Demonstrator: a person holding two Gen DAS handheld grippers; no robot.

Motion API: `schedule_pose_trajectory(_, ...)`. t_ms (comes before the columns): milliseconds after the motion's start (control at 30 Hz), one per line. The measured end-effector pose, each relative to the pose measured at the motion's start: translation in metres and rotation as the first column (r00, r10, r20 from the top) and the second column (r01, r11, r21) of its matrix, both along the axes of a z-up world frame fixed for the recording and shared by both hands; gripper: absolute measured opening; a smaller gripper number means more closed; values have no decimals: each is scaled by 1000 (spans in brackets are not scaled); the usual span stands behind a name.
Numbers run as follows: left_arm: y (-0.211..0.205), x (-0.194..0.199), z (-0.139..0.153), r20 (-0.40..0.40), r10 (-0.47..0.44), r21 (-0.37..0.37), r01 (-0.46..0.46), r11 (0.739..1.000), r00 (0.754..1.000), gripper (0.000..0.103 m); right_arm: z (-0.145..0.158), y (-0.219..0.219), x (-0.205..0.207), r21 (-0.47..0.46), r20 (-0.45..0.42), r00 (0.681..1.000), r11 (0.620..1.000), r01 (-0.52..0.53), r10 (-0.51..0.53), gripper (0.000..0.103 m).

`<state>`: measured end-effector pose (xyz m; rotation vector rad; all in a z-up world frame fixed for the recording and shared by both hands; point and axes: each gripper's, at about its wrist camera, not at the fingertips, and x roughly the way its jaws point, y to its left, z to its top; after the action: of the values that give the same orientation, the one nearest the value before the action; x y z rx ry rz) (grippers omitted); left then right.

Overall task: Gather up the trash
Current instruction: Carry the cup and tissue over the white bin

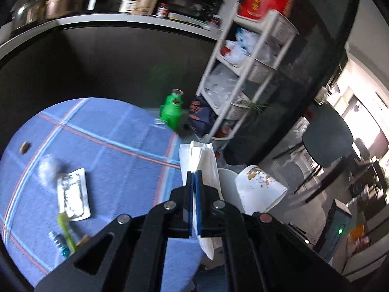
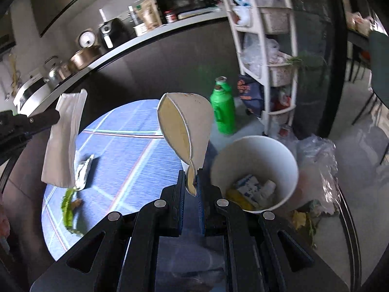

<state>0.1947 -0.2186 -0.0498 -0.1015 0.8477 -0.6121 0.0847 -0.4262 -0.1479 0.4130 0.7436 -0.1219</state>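
Two hand-held grippers carrying trash above a blue tabletop [image 1: 109, 133].
Left hand-held gripper [image 1: 194, 177] clenches a white paper bag [image 1: 206, 160]; right hand-held gripper [image 2: 190, 177] pinches a squashed paper cup [image 2: 192, 121]. Only the right view shows the white bin's [image 2: 255, 150] contents at 3 o'clock.

The claw [image 2: 191, 177] is black with blue pads and silver rivets. Between its pads sits a white paper cup [image 2: 187, 126], cream-tan inside, with small brown marks on its outer wall. Right of it stands a white bin [image 2: 255, 150] holding white, blue and yellow scraps. Beyond that, a bright green bottle [image 2: 223, 107] with a silver top. Left of the claw, a white paper bag [image 2: 64, 141] hangs from the other black claw [image 1: 194, 182]. Under both, a blue tablecloth [image 2: 136, 150] with white, pale blue and red crossing stripes, bearing a silvery wrapper [image 2: 83, 171] and a green leaf [image 2: 66, 209].
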Motion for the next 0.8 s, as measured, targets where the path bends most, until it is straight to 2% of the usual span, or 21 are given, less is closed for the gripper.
schedule_pose_trajectory(300, -84, 15, -23, -44, -102, 14, 102, 995, 994, 3, -36, -51, -11, 45, -48, 993, 993, 110, -108, 9)
schedule_pose_trajectory(533, -142, 30, -64, -75, -140, 44, 143, 989, 987, 3, -67, -80, -16, 90, -90, 983, 982, 165, -157, 9)
schedule_pose_trajectory(800, -184, 42, -114, -120, -157, 108, 170, 980, 980, 3, -97, -98, -7, 123, -132, 977, 975, 186, -170, 9)
